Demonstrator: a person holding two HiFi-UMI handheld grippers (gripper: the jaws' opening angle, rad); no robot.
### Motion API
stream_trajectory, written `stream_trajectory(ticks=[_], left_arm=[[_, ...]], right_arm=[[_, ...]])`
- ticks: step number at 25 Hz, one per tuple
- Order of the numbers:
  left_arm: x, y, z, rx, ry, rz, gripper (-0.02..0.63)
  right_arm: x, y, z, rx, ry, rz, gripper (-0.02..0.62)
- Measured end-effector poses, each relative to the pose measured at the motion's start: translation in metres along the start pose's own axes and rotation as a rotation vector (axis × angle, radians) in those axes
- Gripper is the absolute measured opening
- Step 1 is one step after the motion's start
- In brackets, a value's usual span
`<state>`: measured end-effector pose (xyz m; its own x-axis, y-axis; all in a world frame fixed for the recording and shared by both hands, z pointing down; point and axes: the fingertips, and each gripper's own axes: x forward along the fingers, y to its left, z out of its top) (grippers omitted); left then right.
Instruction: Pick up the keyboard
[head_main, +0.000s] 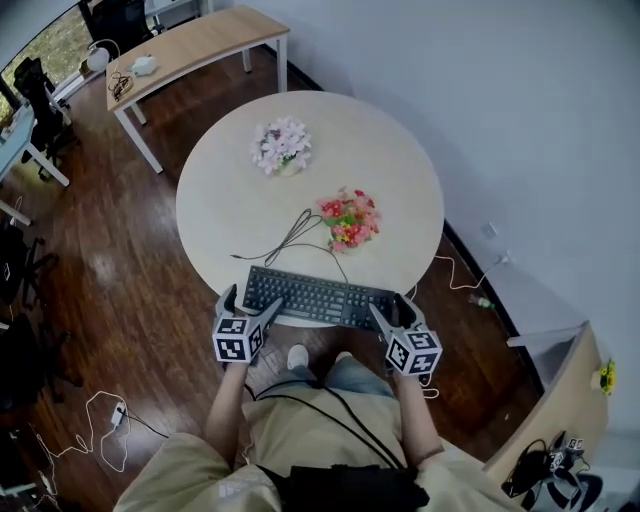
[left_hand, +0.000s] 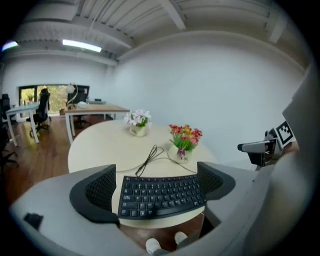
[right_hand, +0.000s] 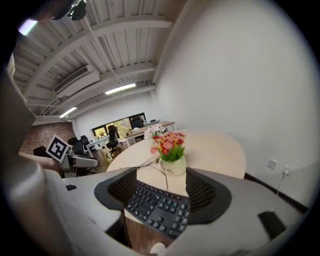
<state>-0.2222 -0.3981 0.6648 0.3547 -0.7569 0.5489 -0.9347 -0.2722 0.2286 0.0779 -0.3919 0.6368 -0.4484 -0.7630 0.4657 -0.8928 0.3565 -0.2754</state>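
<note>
Left tongs (left_hand: 156, 181) open: both jaws spread wide, curved black pads with a perforated mesh face on smooth grey bodies, the whole keyboard (left_hand: 161, 196) framed between them but not clamped. Right tongs (right_hand: 161, 192) also open, same pads, only the keyboard's right end showing between the jaws. Keyboard is flat, black, full-size with low keys, and lies along the near edge of the tabletop (head_main: 400, 170); the head view puts one pair of tongs at each short end, contact can't be confirmed. Marker cubes (head_main: 238, 340) sit behind the jaws, visible only from the head. A thin black cable (head_main: 295, 235) runs loosely coiled from the keyboard's back edge toward the tabletop centre. Red-yellow flowers in a white pot (head_main: 350, 220) stand just behind the keyboard, right of centre; pale pink-white flowers (head_main: 282, 145) stand toward the far edge. The gripper views show the pots side-on; the head view shows only the blooms. Tabletop is round, matte beige. Dark glossy wood floor (head_main: 130, 270), plain white wall, a rectangular desk (head_main: 190, 45) and office chairs (head_main: 40, 90) at the far left. Beamed ceiling with strip lights shows only in the gripper views.
</note>
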Motion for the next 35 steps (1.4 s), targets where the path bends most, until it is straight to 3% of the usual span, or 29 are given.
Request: stream_trajectory(ticks=[3,6,9,12,15,18,21,24,29,35], left_arm=[[0.025,0.02,-0.033,-0.109,0.097,-0.033,0.488],[0.041,0.039,-0.065,-0.155,0.198,-0.009,0.488],[0.052,0.061,-0.094,-0.179,0.301,0.053,0.488],[0.061,0.071,-0.104,-0.28,0.326,0.08,0.482],[0.073,0.067,-0.104,-0.313,0.337,0.061,0.482],[0.08,0.066,-0.109,-0.292,0.377,0.08,0.459],[0.078,0.07,-0.113,-0.245,0.388,0.126,0.383],[0.079,0.07,-0.111,-0.23,0.378,0.126,0.379],[0.077,0.074,-0.113,-0.229,0.402,0.099,0.36],[0.074,0.072,-0.109,-0.22,0.374,0.046,0.316]], right_arm=[[0.006,-0.04,-0.056,0.089,0.114,-0.014,0.319],[0.007,-0.069,-0.112,0.171,0.227,-0.026,0.319],[0.013,-0.083,-0.143,0.279,0.262,-0.011,0.319],[0.023,-0.088,-0.158,0.352,0.273,0.023,0.319],[0.036,-0.085,-0.164,0.411,0.275,0.062,0.319],[0.047,-0.08,-0.166,0.485,0.279,0.104,0.316],[0.053,-0.077,-0.167,0.519,0.288,0.119,0.262],[0.051,-0.075,-0.167,0.54,0.324,0.148,0.247],[0.043,-0.069,-0.172,0.538,0.36,0.195,0.225],[0.04,-0.066,-0.13,0.454,0.249,0.231,0.201]])
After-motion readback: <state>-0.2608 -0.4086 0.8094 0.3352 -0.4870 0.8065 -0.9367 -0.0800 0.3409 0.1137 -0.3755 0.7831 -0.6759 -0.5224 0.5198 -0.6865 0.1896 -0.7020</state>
